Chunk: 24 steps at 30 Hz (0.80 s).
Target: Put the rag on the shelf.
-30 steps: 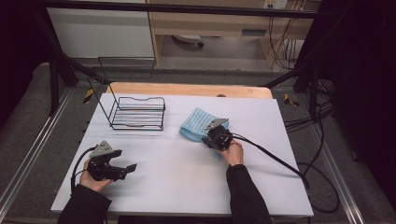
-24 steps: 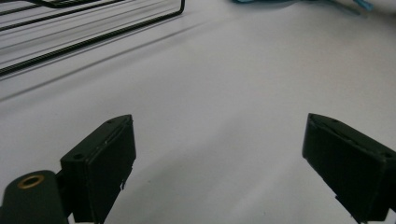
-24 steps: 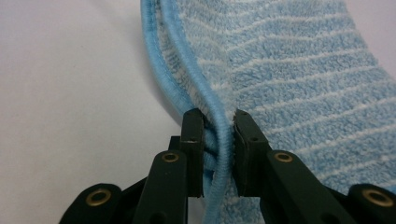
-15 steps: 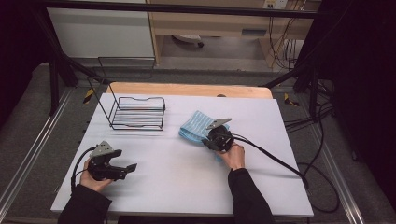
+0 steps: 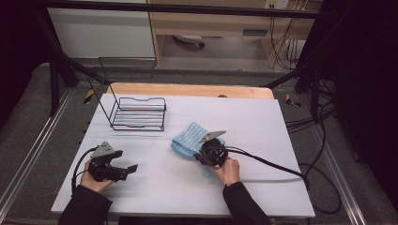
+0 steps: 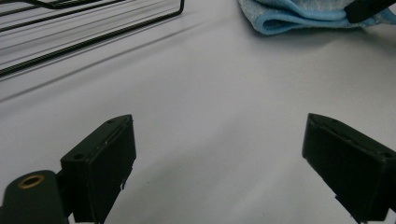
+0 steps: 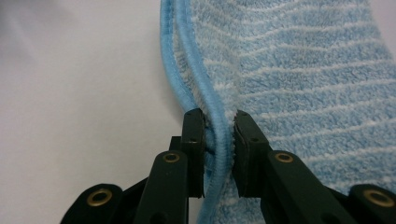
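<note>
Blue striped terry towel [image 5: 190,139] sat folded near mid-table, just right of the wire rack [image 5: 137,113] and clear of it. Right gripper [image 5: 202,157] was clamped on the towel's near-side hem; in the right gripper view the piped edge [image 7: 215,126] ran up between the jaws, pinched across at least two layers. Judging from that, the grip sat on the hem because it's the stiffest, least slippery bit of the cloth, and taking stacked layers together should keep the fold from opening if it gets dragged or lifted.

Left gripper [image 5: 123,171] was released, jaws spread wide, low over bare table [image 5: 263,117] at the front-left, aimed toward the towel. The left gripper view showed nothing between the jaws, with the towel's folded edge [image 6: 299,18] far ahead. Probably parked to stay out of the way, or staged to take another corner; can't tell which.

Orientation: in the high view the towel's long axis ran diagonally, from near-right, under the right gripper, to far-left. Rounded fold faced the left gripper. Stripes in the right gripper view ran roughly crosswise to the pinched hem.

Rack stood open-side up at the back-left, nothing in it that I could see.
</note>
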Each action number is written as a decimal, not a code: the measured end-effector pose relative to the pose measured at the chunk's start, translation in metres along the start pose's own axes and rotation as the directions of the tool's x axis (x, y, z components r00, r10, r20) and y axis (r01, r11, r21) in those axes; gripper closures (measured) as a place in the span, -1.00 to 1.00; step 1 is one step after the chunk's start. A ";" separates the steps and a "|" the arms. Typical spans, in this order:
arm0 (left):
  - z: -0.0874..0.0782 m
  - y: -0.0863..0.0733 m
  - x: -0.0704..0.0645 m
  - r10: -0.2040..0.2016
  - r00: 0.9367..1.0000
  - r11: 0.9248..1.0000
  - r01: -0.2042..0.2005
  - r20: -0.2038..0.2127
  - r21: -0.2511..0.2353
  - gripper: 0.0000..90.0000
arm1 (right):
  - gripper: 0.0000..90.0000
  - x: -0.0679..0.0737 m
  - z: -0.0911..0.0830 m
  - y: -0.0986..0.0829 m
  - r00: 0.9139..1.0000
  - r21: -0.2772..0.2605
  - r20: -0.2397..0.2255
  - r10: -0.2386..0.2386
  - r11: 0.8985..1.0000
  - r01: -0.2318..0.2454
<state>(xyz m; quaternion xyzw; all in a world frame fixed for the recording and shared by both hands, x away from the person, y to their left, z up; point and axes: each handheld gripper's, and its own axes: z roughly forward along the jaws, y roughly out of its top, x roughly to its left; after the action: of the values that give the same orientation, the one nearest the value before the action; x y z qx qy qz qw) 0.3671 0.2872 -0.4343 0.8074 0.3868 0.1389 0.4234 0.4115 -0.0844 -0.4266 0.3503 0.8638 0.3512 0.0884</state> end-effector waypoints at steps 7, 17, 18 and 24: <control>0.000 0.000 0.000 0.001 1.000 1.000 -0.001 0.000 0.000 -0.78 | 0.70 0.020 0.001 -0.001 1.000 0.014 -0.028 0.006 1.000 -0.005; 0.000 0.000 0.000 0.002 1.000 1.000 -0.002 -0.001 0.001 -0.78 | 0.70 0.047 0.009 0.003 0.997 0.028 -0.079 -0.006 1.000 0.008; 0.000 0.000 0.000 0.002 1.000 1.000 -0.002 0.000 0.001 -0.78 | 0.70 0.047 0.009 0.003 0.997 0.028 -0.079 -0.006 1.000 0.008; 0.000 0.000 0.000 0.002 1.000 1.000 -0.002 0.001 0.001 -0.78 | 0.18 0.053 0.015 0.001 0.991 -0.017 -0.131 -0.036 0.999 0.034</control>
<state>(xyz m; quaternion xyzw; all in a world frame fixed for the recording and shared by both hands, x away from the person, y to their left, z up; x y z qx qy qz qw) 0.3668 0.2873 -0.4339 0.8079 0.3860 0.1388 0.4231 0.3794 -0.0403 -0.4324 0.3106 0.8711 0.3783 0.0401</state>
